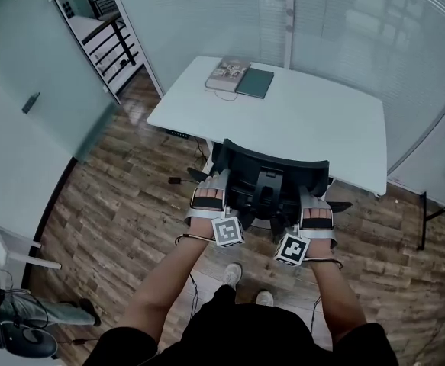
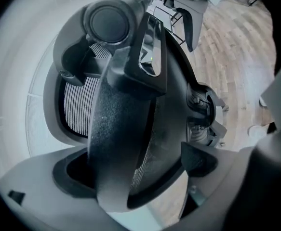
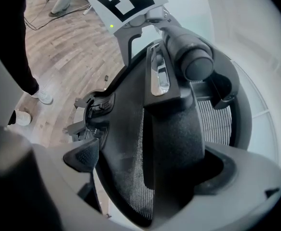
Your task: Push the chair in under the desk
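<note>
A black mesh office chair [image 1: 272, 175] stands at the near edge of the white desk [image 1: 314, 120], its backrest towards me. My left gripper [image 1: 213, 187] grips the left end of the backrest's top rim, and my right gripper [image 1: 314, 203] grips the right end. In the left gripper view the backrest [image 2: 126, 129] fills the gap between the jaws of the left gripper [image 2: 135, 177]. The right gripper view shows the same: the backrest [image 3: 164, 143] is held by the right gripper [image 3: 150, 177]. The seat is mostly hidden by the backrest and the desk.
A book [image 1: 227, 73] and a dark green notebook [image 1: 255, 83] lie at the desk's far edge. Frosted glass walls [image 1: 344, 21] close in behind and to the right. Cables [image 1: 178, 180] lie on the wood floor by the desk. A black frame leg [image 1: 424, 219] stands at right.
</note>
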Motion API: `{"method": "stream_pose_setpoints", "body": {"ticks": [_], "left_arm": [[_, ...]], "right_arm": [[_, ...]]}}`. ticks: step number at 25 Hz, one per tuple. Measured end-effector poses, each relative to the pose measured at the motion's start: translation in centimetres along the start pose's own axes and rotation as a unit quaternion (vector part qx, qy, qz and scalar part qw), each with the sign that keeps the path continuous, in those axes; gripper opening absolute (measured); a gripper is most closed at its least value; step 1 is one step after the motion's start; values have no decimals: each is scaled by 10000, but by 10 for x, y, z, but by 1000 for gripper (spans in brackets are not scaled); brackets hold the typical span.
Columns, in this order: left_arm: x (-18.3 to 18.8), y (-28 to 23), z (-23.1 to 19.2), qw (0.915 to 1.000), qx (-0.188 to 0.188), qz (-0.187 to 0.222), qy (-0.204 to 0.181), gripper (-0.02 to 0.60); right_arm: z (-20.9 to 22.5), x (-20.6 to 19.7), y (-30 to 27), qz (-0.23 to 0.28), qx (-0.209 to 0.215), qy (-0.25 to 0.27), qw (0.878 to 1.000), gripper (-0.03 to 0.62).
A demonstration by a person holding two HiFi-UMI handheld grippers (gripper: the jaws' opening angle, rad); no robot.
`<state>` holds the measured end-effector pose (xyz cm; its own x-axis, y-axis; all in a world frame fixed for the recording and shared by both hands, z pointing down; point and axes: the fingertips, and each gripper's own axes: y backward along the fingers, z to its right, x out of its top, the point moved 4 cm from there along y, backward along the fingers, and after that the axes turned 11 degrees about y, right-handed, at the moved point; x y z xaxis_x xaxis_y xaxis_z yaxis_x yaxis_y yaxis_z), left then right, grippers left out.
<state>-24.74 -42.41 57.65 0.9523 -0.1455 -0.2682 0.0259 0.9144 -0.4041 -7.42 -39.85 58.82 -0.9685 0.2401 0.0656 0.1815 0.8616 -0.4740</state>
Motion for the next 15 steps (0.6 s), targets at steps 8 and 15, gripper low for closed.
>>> {"method": "stream_pose_setpoints", "body": {"ticks": [8,15], "left_arm": [[-1,-44,-23,9995,-182,211,-167,532],[3,-85,-36,9977,-370,452,-342,532]], "right_arm": [[23,-6,-44,-398,-176,21,9991,588],[34,-20,-84,-781,-80,151,9968,588]]}}
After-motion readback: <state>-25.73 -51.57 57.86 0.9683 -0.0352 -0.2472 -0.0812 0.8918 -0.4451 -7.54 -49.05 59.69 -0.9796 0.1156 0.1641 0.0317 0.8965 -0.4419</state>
